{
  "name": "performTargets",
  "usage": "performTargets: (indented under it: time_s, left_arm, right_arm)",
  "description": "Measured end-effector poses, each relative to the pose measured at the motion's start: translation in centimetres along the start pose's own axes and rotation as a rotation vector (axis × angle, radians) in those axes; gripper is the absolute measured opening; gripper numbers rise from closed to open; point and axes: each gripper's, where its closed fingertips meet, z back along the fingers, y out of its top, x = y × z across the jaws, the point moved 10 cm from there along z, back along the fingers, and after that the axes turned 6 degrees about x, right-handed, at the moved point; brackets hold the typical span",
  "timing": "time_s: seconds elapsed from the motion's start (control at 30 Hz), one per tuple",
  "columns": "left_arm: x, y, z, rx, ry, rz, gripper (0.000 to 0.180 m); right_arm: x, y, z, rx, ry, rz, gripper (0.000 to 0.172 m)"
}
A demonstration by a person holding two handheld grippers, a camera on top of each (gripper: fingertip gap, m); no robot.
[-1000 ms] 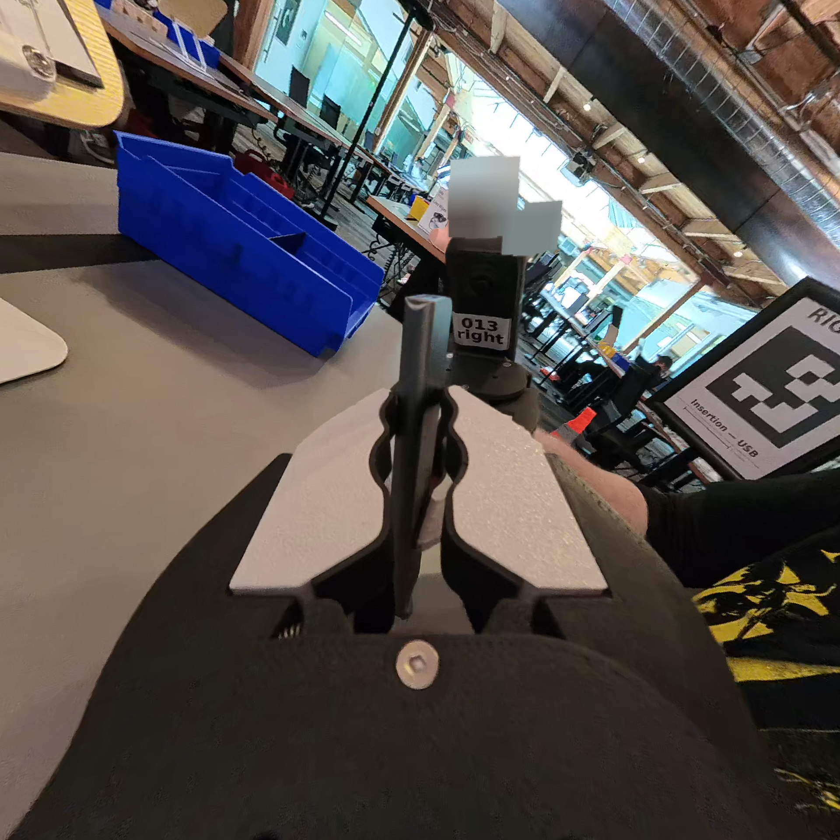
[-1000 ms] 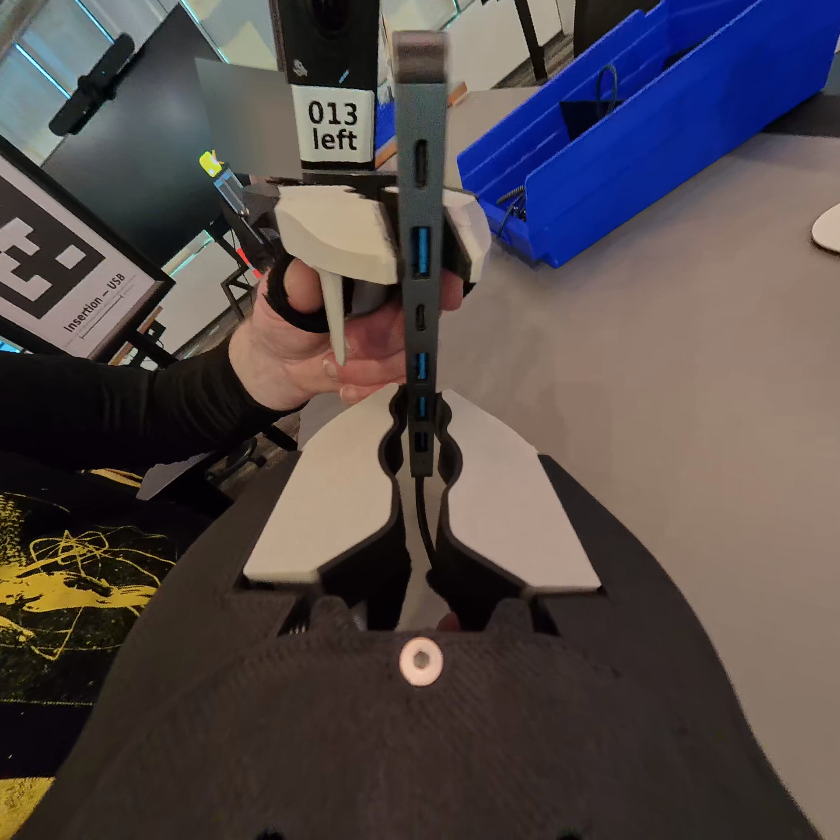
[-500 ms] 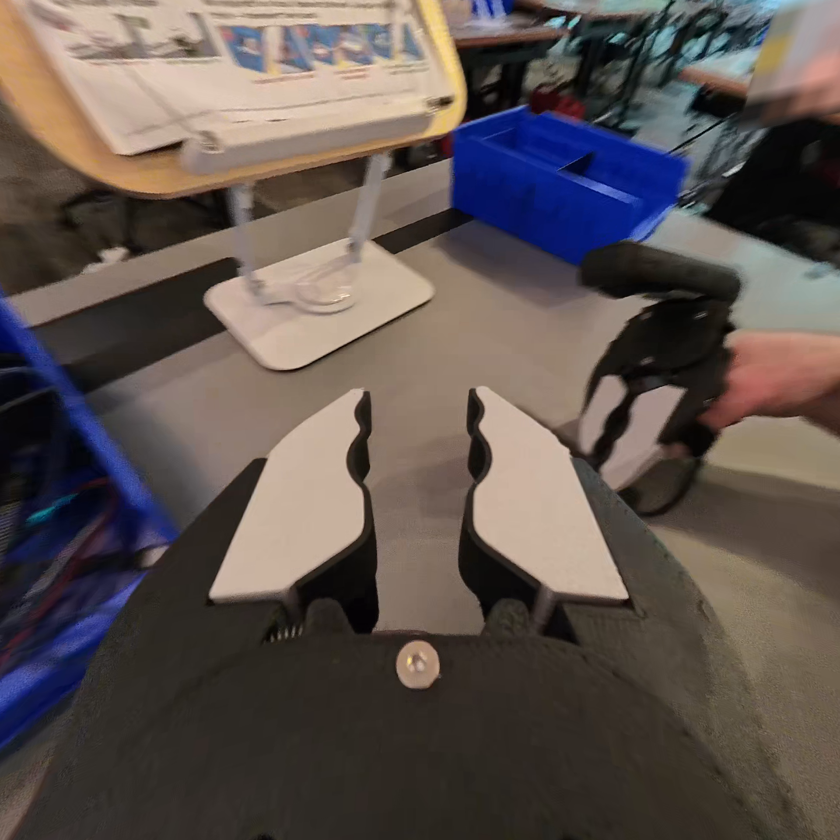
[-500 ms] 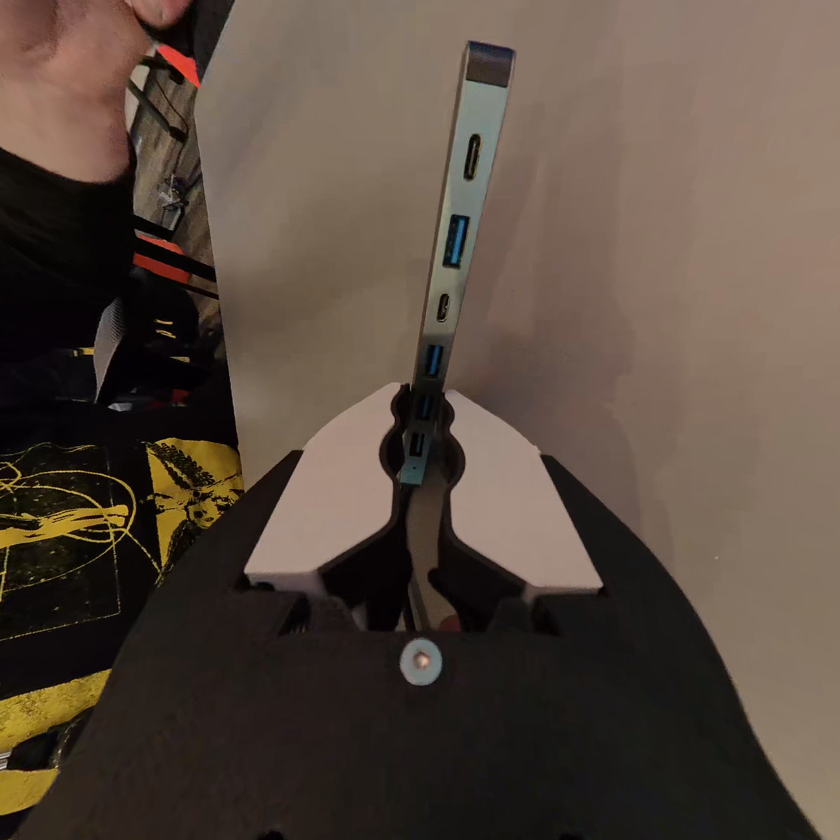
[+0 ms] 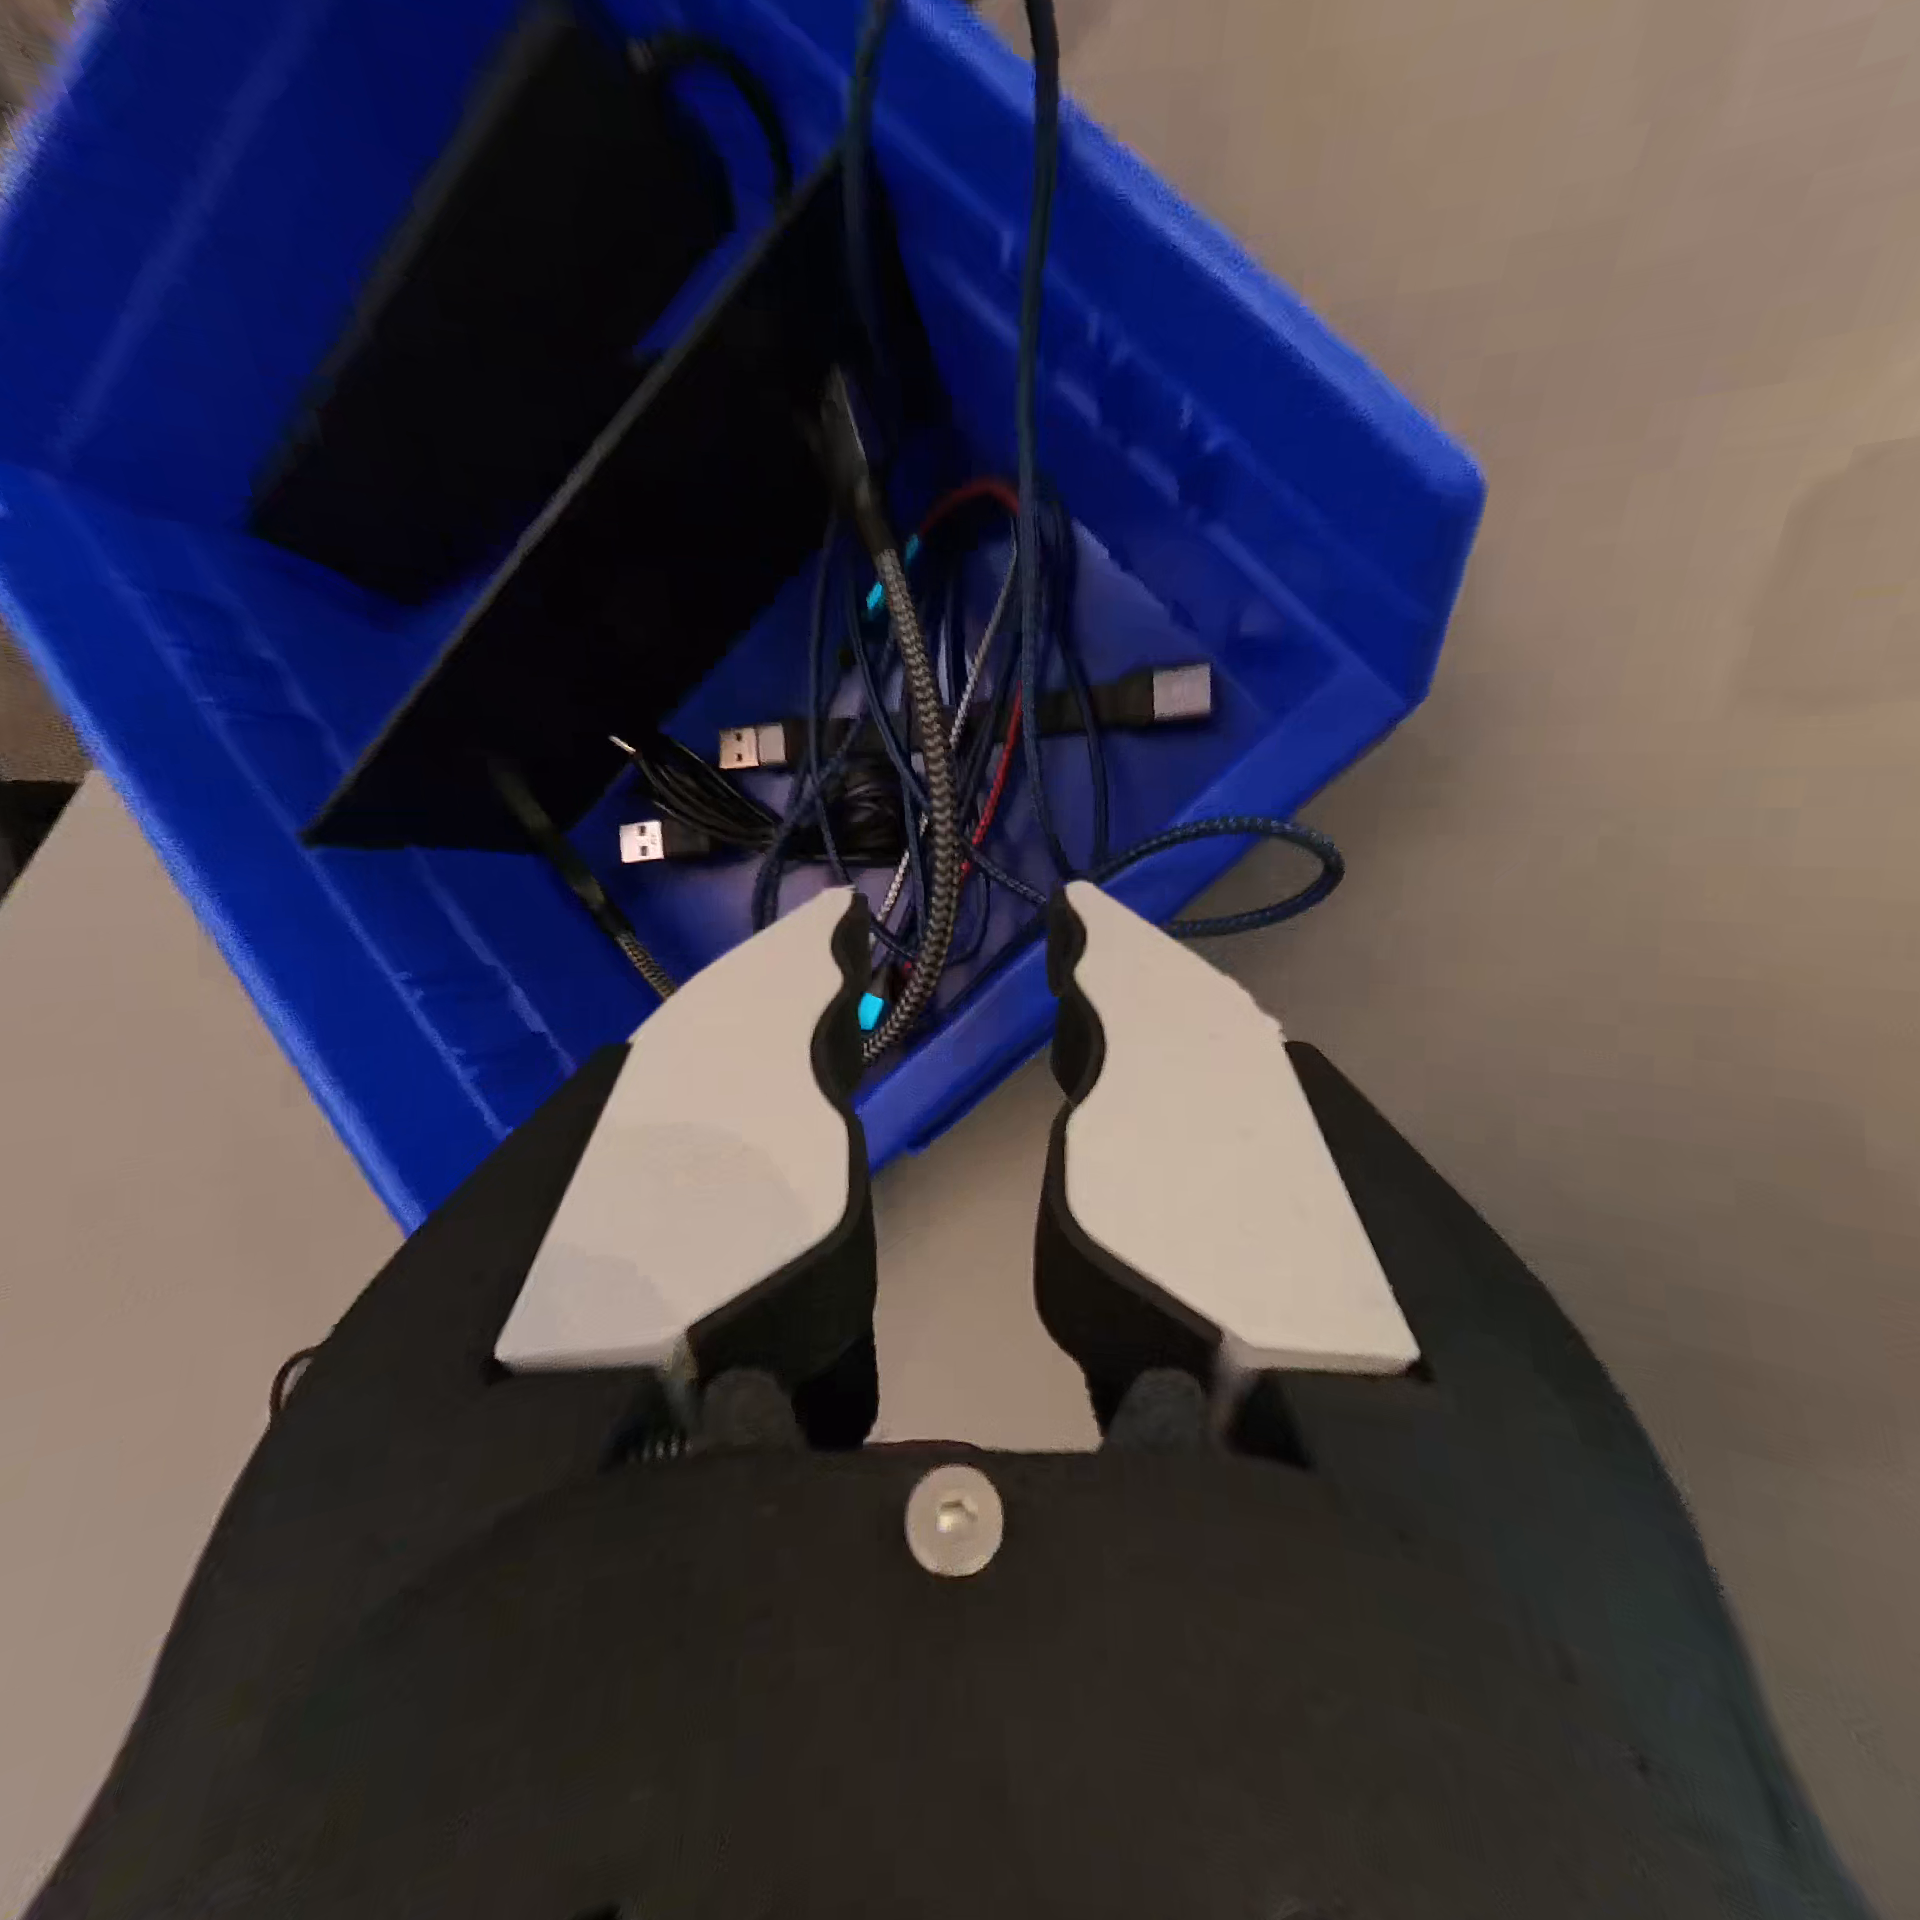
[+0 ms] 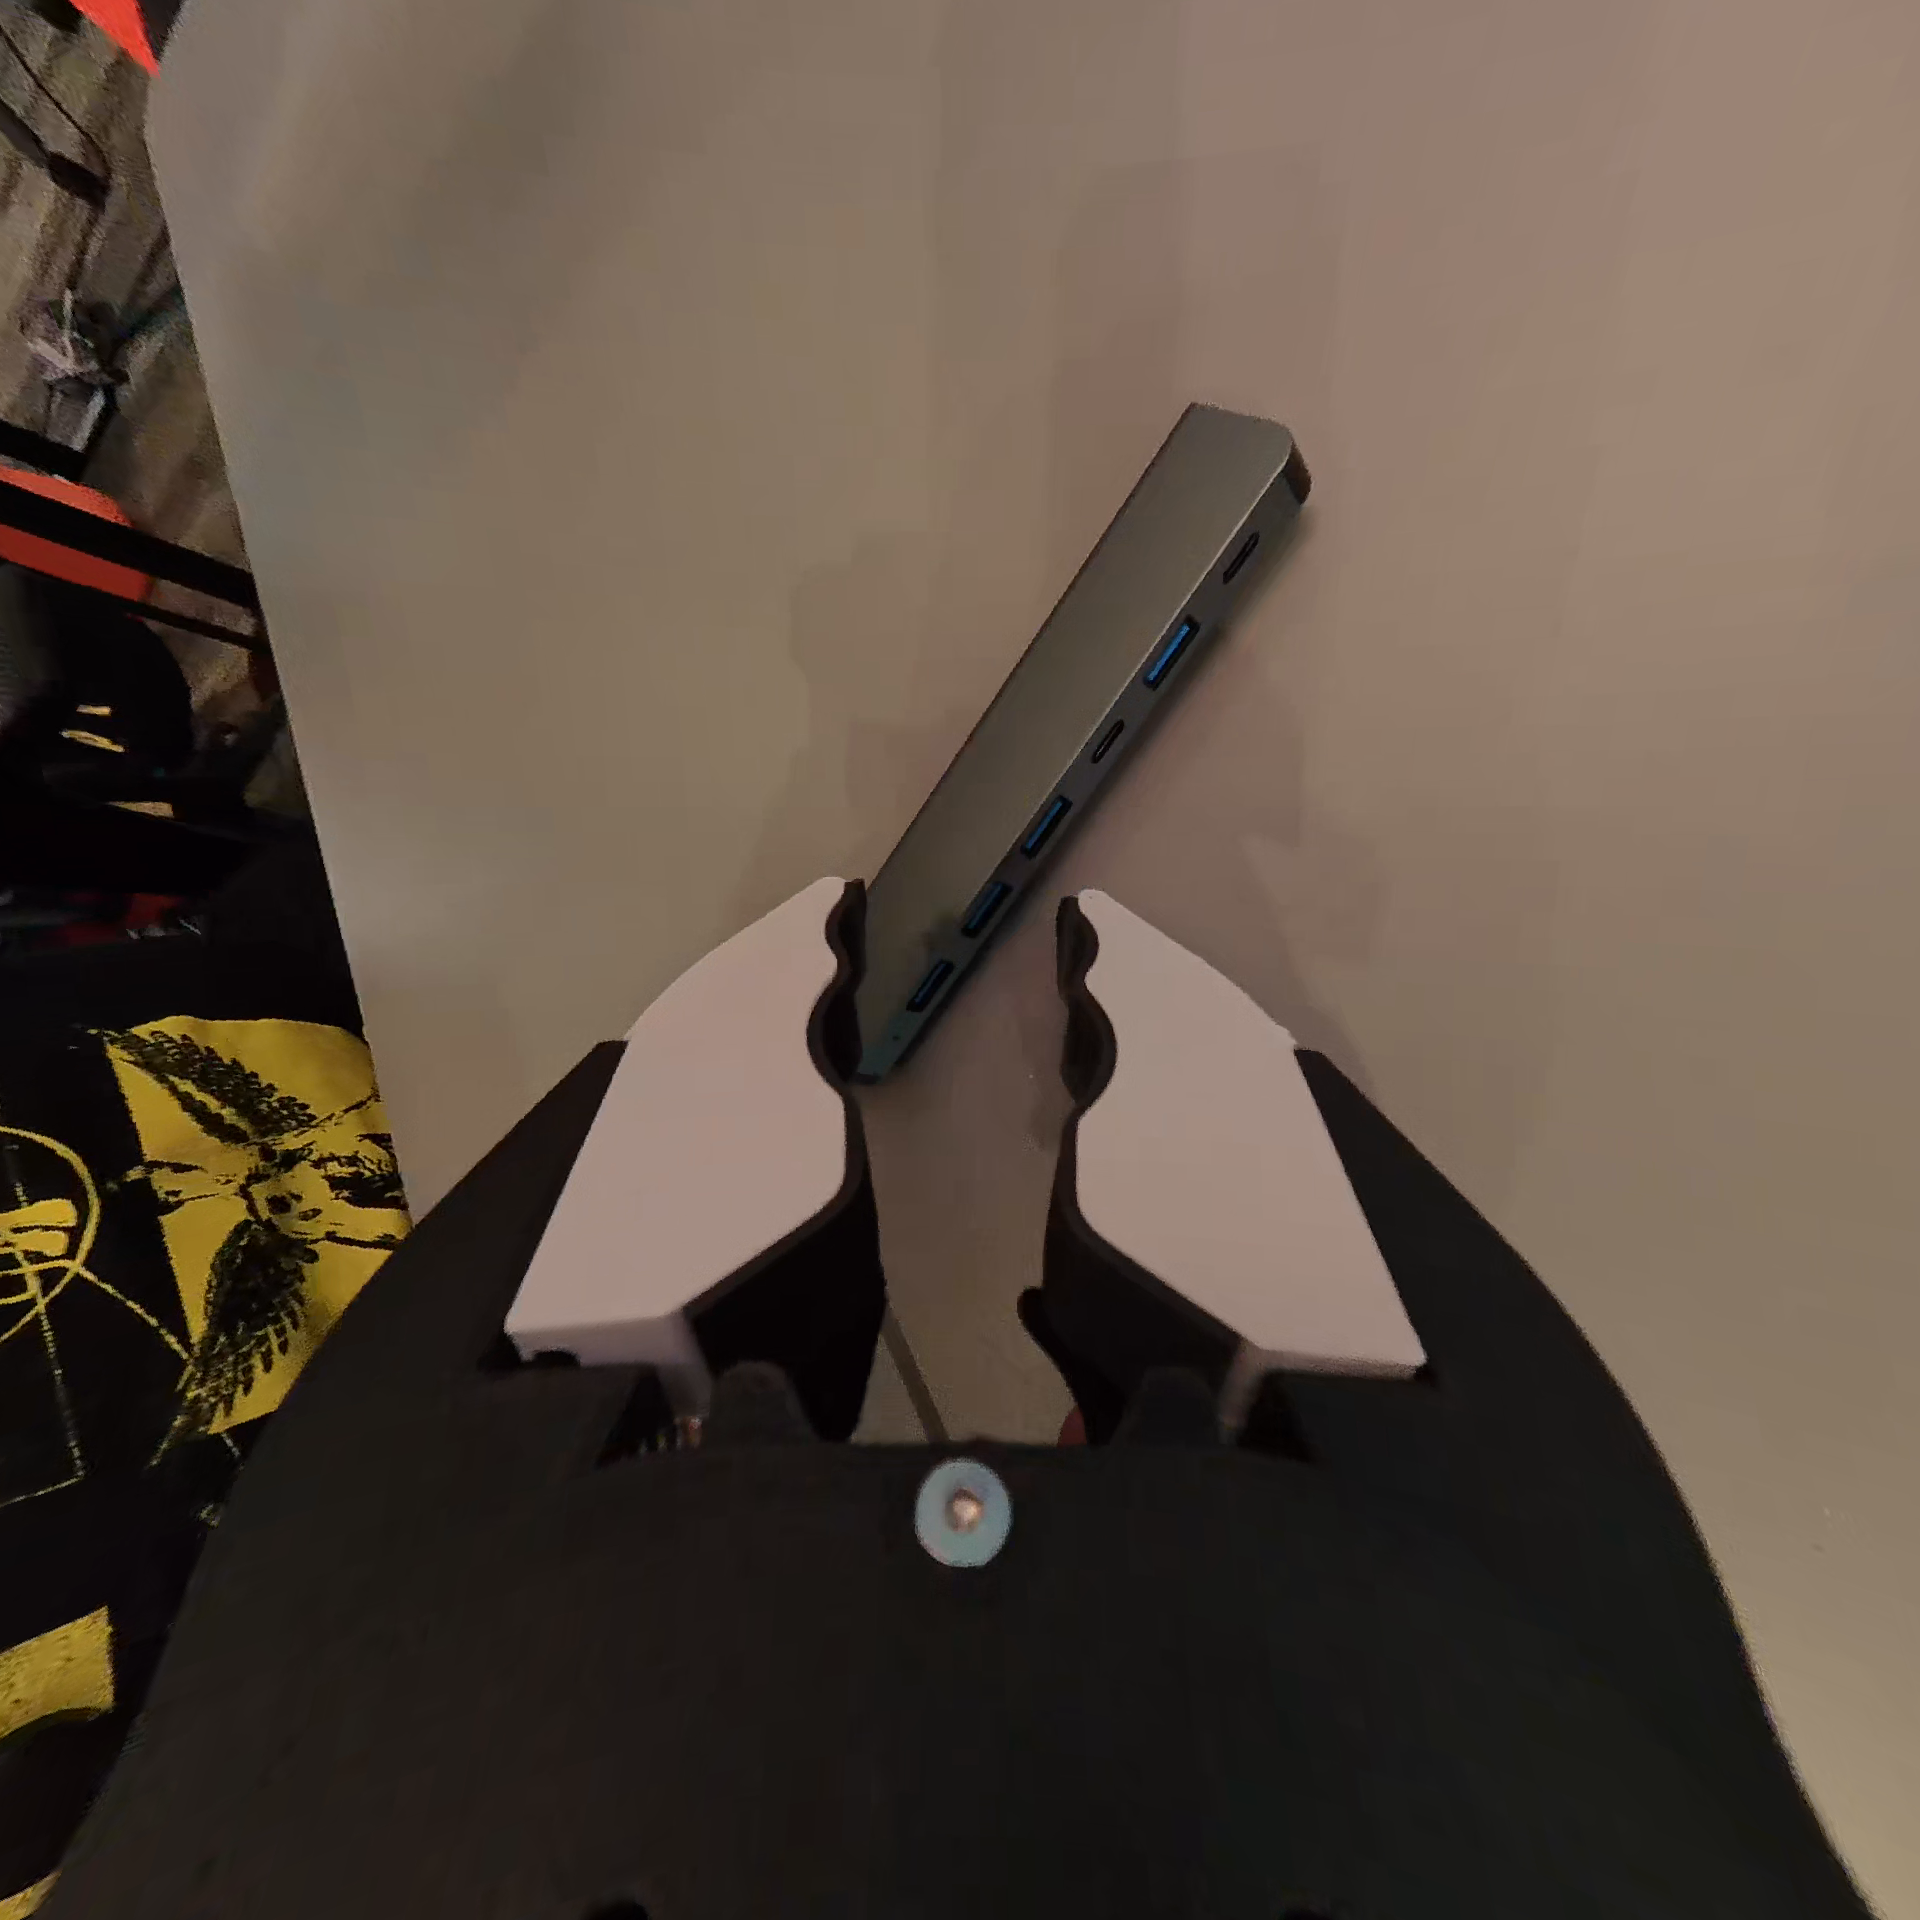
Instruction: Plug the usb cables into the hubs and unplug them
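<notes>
grey table (image 6: 623,416): blue bin (image 5: 1299,436), grey usb hub (image 6: 1049,727) lying flat.

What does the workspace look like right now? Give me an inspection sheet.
Surface: grey table, mostly bare.
Job's things: grey USB hub lying flat on the table, angled, ports unoccupied.
Clutter: blue bin with a black divider.
Grippers: left gripper open above the bin's near end; right gripper open, hub's near end between its fingers, not clamped.
Cables: tangled USB cables in the bin; one blue braided loop spills over the rim.
Surroundings: person's black-and-yellow clothing beside the table.
</notes>
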Motion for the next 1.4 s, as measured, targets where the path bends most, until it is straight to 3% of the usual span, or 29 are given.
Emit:
performTargets:
  time_s: [0.2, 0.3, 0.8, 0.9, 1.1, 1.27, 1.4]
  left_arm:
    - [-0.8, -0.9, -2.3, -0.096, -0.027, 0.018, 0.023]
    - [-1.0, -1.2, -2.7, -0.098, -0.062, 0.016, 0.007]
    - [-2.3, -1.0, 0.1, 0.007, 0.037, 0.018, 0.005]
    - [-2.9, -0.4, 1.8, 0.108, 0.057, 0.067, 0.005]
    - [-2.8, 1.8, 8.3, 0.456, 0.013, 0.188, 0.005]
    - [1.4, 4.8, 13.1, 0.743, -0.144, 0.175, 0.005]
    - [6.9, 8.2, 14.4, 0.906, -0.359, 0.15, 0.005]
  right_arm:
    - [-0.1, 0.5, 1.2, 0.072, 0.037, 0.001, 0.034]
    - [-0.3, 0.8, 1.6, 0.104, 0.064, 0.002, 0.034]
    - [-1.1, 1.4, 2.6, 0.145, 0.066, 0.035, 0.033]
    - [-1.4, 1.6, 2.9, 0.156, 0.061, 0.045, 0.033]
    - [-2.0, 2.3, 4.2, 0.226, 0.054, 0.069, 0.035]
    - [-3.6, 3.5, 5.5, 0.343, 0.076, 0.117, 0.037]
    - [-5.9, 4.7, 7.0, 0.526, 0.139, 0.177, 0.043]
